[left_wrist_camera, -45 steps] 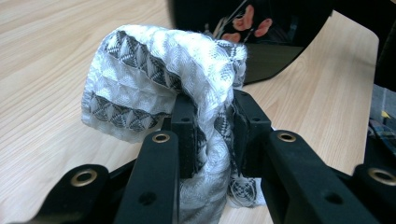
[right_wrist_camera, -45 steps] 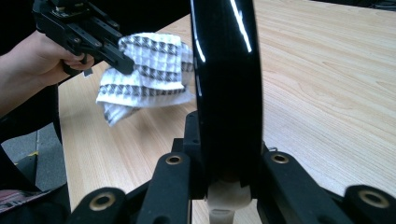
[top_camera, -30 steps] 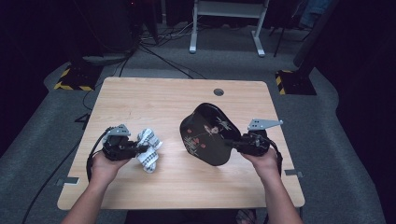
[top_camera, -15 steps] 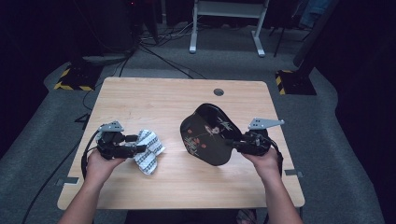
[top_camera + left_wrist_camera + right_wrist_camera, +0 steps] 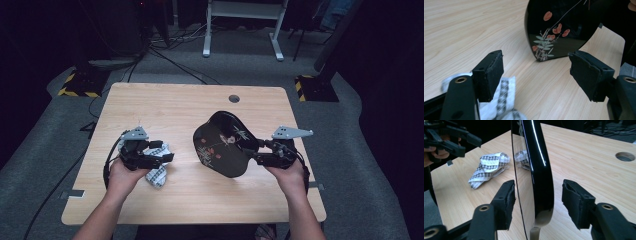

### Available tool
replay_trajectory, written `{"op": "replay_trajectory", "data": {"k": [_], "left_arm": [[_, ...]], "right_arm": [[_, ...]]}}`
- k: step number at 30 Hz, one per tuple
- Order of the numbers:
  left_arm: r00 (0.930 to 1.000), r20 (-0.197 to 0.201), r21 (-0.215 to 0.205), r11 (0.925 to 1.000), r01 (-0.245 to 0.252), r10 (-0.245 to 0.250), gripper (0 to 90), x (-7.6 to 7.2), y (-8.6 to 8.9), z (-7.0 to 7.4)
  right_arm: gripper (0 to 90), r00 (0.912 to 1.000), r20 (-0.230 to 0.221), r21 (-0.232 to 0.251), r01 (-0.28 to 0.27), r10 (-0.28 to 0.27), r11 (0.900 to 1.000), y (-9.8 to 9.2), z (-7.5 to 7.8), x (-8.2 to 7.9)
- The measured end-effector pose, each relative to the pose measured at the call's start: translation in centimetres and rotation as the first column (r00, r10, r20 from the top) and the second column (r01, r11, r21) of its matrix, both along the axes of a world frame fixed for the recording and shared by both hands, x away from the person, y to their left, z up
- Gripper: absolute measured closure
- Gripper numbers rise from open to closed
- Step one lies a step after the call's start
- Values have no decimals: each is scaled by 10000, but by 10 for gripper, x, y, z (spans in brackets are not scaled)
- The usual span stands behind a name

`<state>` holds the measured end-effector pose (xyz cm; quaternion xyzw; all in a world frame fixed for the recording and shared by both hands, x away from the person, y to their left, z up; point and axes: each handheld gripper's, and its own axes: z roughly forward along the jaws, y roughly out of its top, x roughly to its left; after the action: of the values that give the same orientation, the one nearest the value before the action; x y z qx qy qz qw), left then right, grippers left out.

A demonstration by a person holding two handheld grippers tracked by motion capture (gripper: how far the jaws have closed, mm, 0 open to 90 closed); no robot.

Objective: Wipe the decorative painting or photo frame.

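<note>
Two grippers over a pale wooden counter, both with jaws spread, a glossy black lacquered tray with red flower painting standing on edge between them.

Left gripper hovering above a crumpled white cloth with a grey check pattern, jaws just opened wide, nothing between the pads, cloth lying loose on the counter beneath. Right gripper with jaws just opened as well, straddling the near edge of the tray, left pad close against the shiny face, right pad clear of the rim, no pinch. Tray near the counter's middle, tilted almost upright, lower edge resting on the wood, well apart from the cloth. Round cable hole farther back.
</note>
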<state>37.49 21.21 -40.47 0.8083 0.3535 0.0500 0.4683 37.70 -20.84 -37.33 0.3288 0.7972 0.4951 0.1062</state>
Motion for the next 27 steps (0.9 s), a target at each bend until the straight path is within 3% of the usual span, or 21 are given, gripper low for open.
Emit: {"op": "replay_trajectory", "data": {"k": [8,11,15,18,20,27], "left_arm": [[9995,-74,340,9990,304,-302,255,11,-40,-6],[9997,-152,363,9992,171,-166,269,19,-51,-12],[9996,-247,300,9995,-104,111,279,29,-58,-20],[9989,-369,29,9996,-275,276,276,36,-65,-27],[9984,-373,73,9991,-423,426,273,41,-69,-31],[9937,-952,102,9982,-584,592,271,55,-81,-50]], "right_arm": [[432,9969,211,-602,773,-762,9952,0,12,-12],[464,9950,138,-815,999,-991,9917,-1,14,-15],[576,9916,280,-1060,1287,-1264,9860,-3,17,-19],[607,9914,306,-1141,1301,-1274,9849,-4,18,-21],[623,9910,232,-1189,1336,-1317,9839,-4,19,-22],[649,9898,246,-1374,1423,-1402,9802,-3,21,-25]]}}
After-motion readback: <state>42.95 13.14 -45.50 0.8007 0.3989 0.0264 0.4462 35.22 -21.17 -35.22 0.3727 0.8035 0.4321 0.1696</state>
